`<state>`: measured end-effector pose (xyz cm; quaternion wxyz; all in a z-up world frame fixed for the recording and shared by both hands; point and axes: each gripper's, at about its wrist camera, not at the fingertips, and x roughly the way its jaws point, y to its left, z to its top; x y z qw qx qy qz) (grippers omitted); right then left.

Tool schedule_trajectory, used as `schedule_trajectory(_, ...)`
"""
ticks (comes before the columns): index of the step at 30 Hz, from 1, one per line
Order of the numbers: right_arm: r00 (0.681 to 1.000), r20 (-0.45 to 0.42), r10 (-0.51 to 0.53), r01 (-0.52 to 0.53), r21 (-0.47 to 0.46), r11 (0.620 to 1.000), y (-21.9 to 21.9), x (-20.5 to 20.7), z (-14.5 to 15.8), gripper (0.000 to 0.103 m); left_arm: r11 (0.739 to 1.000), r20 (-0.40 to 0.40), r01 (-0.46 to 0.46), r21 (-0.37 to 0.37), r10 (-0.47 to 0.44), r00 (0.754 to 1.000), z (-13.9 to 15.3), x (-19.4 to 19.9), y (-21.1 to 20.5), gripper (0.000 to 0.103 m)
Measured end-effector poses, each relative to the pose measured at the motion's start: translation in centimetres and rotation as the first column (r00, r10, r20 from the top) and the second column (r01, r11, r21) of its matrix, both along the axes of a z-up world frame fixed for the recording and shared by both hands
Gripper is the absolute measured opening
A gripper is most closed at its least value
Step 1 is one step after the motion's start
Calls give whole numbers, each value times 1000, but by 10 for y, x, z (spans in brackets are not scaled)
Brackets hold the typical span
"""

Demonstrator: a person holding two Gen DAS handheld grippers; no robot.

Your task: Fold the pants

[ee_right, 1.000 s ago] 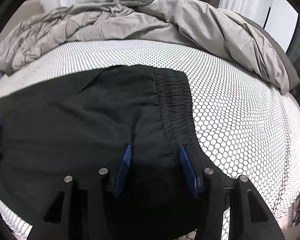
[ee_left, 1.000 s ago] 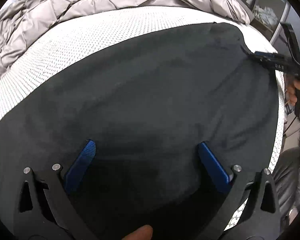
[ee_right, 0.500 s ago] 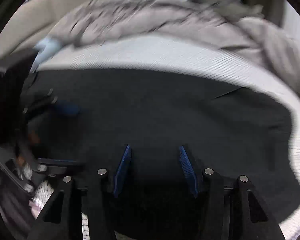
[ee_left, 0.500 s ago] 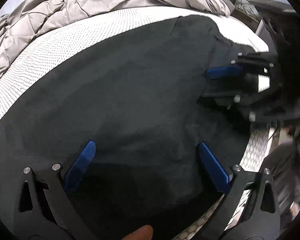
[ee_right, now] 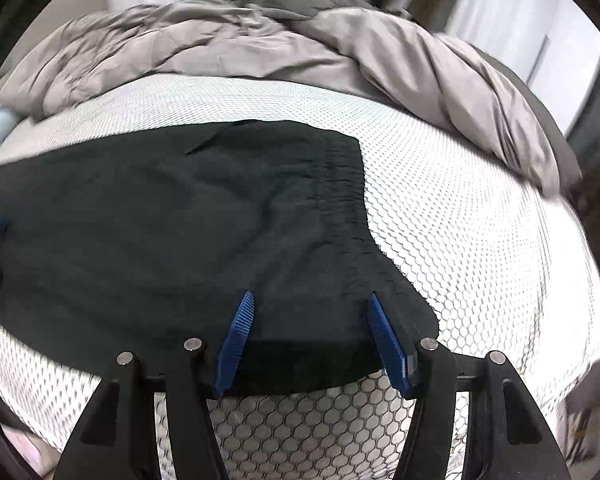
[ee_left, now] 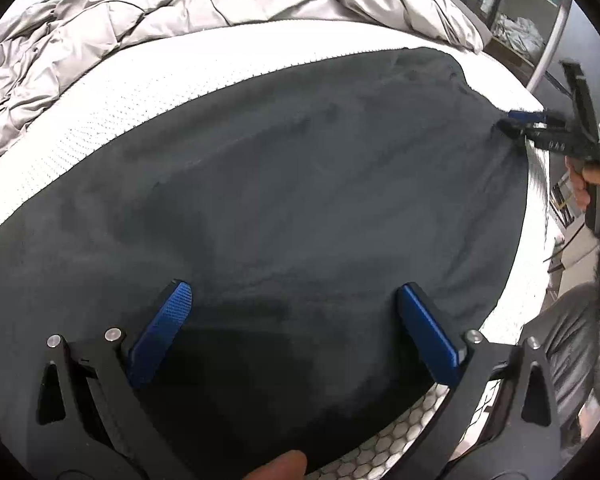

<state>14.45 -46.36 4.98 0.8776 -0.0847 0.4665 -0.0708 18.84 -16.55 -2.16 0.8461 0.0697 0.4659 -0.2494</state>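
Black pants [ee_left: 300, 184] lie spread flat on a white honeycomb-patterned mattress [ee_left: 112, 108]. Their elastic waistband [ee_right: 340, 200] is at the right end in the right wrist view, where the pants [ee_right: 180, 220] fill the middle. My left gripper [ee_left: 292, 300] is open, its blue fingers wide apart just over the dark cloth near the front edge. My right gripper [ee_right: 310, 316] is open over the near corner of the waistband. The right gripper also shows in the left wrist view [ee_left: 516, 120], at the pants' far right edge.
A rumpled grey duvet [ee_right: 260, 48] is piled along the far side of the mattress [ee_right: 460, 208]. The bed's front edge runs just below both grippers. A shelf unit [ee_left: 516, 20] stands beyond the bed's right end.
My right gripper swung in over the middle of the pants half a second ago and is back at the waistband end. The left gripper has stayed open in the same place.
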Motion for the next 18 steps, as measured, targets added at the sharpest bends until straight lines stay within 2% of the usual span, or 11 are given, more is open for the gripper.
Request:
schedule_trajectory(3, 1000, -22, 6, -6, 28, 1000, -4, 9, -1, 60, 1000, -25, -3, 3, 3, 1000, -4, 4, -2, 103)
schedule_trajectory(6, 1000, -22, -3, 6, 130, 991, -23, 7, 3, 65, 1000, -27, 4, 7, -4, 1000, -5, 6, -3, 103)
schedule_trajectory(9, 999, 31, -6, 3, 96, 995, -15, 6, 16, 65, 1000, -12, -14, 3, 14, 1000, 2, 5, -5, 102)
schedule_trajectory(12, 994, 96, 57, -68, 113, 991, 25, 6, 27, 65, 1000, 17, 3, -30, -2, 1000, 11, 4, -15, 102)
schedule_trajectory(14, 985, 102, 140, -147, 68, 987, 68, 14, 22, 65, 1000, 10, -1, -19, 2, 1000, 10, 11, -30, 102)
schedule_trajectory(18, 953, 6, 303, -303, 60, 951, 139, 36, -16, 65, 998, -32, -53, -18, 53, 998, 1, 36, -47, 102)
